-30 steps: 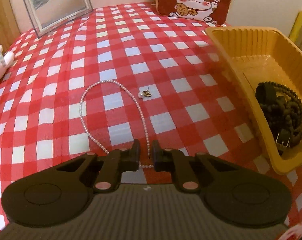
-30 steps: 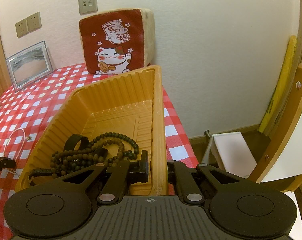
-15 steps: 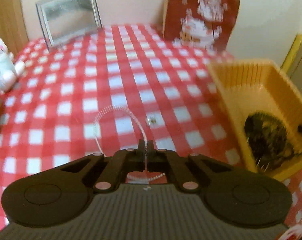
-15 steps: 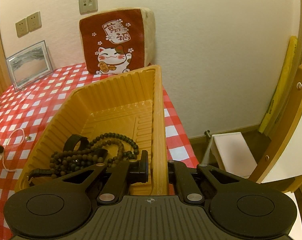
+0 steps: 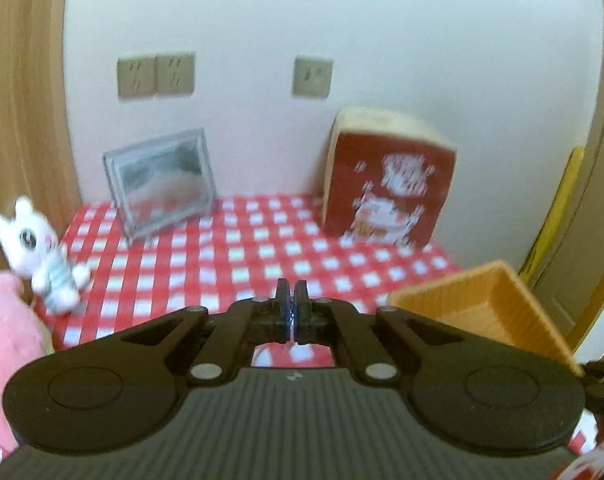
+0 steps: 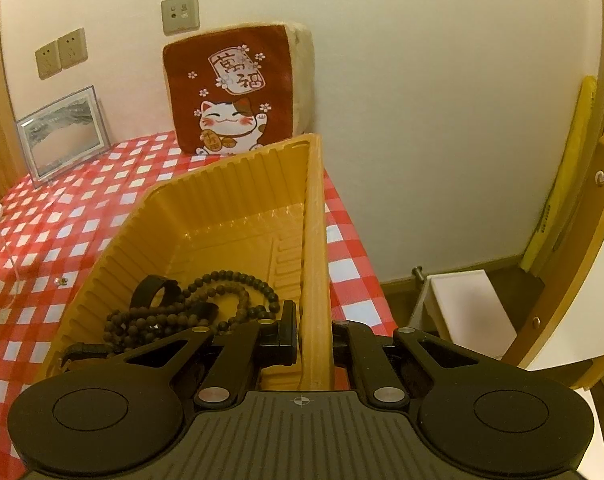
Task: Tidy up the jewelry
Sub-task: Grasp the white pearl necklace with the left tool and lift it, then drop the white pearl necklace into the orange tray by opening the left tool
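The left gripper [image 5: 289, 312] is pinched tight on the thin pearl necklace [image 6: 6, 276] to carry it, while the right gripper [image 6: 311, 334] squeezes the yellow tray's wall [image 6: 314, 264] so it stays put.

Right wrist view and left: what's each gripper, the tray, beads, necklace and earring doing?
left gripper: shut on pearl necklace.
right gripper: shut on yellow tray wall.
pearl necklace: pinched, dangling.
dark beads: heaped inside yellow tray.
earring: lying on tablecloth, outside yellow tray.

Right gripper [image 6: 309, 326] clamps yellow tray [image 6: 238, 184] wall — dark beads [image 6: 206, 304] inside.
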